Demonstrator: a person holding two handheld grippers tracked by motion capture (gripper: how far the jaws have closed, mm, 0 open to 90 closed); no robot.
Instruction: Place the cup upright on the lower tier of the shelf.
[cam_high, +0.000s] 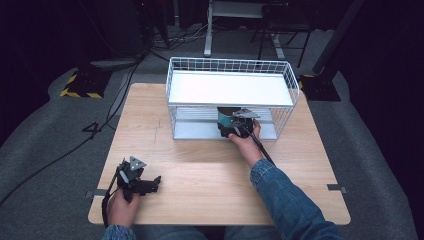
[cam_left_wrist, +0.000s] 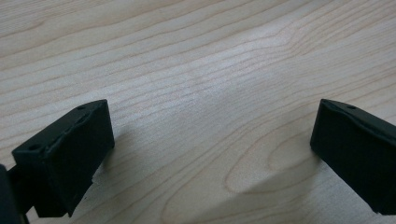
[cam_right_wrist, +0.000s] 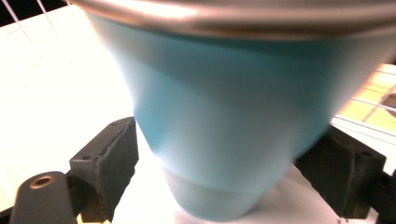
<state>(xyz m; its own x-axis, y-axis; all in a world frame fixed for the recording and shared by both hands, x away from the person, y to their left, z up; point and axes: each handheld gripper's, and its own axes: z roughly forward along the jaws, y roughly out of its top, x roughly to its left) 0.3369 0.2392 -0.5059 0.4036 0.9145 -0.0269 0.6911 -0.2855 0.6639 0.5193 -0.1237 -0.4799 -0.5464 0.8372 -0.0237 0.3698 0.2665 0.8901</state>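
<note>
A teal cup (cam_high: 224, 119) with a metal rim stands on the lower shelf of a white wire rack (cam_high: 172, 90) at the back of the wooden table (cam_high: 200, 165). My right gripper (cam_high: 229, 128) reaches into that shelf from the front and is shut on the cup. In the right gripper view the teal cup (cam_right_wrist: 224, 116) sits between both black jaws of the gripper (cam_right_wrist: 217, 172), blurred and very close. My left gripper (cam_high: 154, 183) rests at the table's near left corner, held by a hand. In its own view the left gripper (cam_left_wrist: 210, 154) is open over bare wood.
The rack's upper shelf (cam_high: 230, 89) is a flat white board just above the cup, leaving little headroom. Wire walls close the rack's sides and back. Cables (cam_high: 115, 100) and a desk frame (cam_high: 210, 30) lie on the grey floor beyond the table.
</note>
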